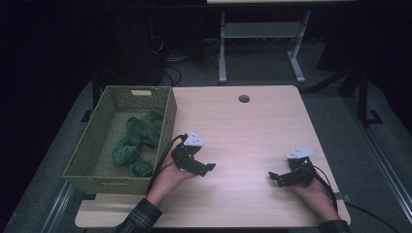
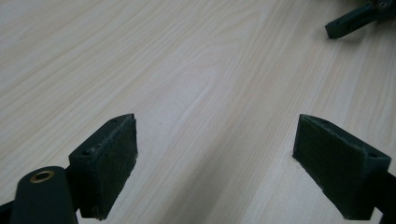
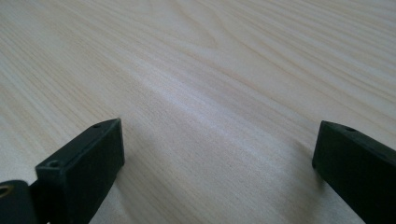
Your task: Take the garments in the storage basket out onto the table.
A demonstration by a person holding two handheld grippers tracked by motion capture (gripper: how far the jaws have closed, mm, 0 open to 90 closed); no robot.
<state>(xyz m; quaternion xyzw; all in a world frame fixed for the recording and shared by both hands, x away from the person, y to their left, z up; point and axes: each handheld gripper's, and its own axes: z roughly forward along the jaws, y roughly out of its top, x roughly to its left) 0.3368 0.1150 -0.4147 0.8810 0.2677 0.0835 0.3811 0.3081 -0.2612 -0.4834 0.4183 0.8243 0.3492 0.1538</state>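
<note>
- Fingers spread on my left gripper [image 1: 208,167] and right gripper [image 1: 273,175], both empty, low over bare tabletop [image 1: 243,131].
- Risk: fingertips scraping tabletop; left elbow nudging basket [image 1: 167,121] of green cloth [image 1: 136,141].

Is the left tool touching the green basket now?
Apart. High view: bare table lies between the left tool and the green basket.

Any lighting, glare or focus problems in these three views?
High view: dim, surroundings nearly black, the table and green basket still legible, a soft sheen between the grippers. Left gripper view: left gripper pads slightly soft, wood grain sharp. Right gripper view: right gripper close jaws soft, pale glare band across the wood.
</note>
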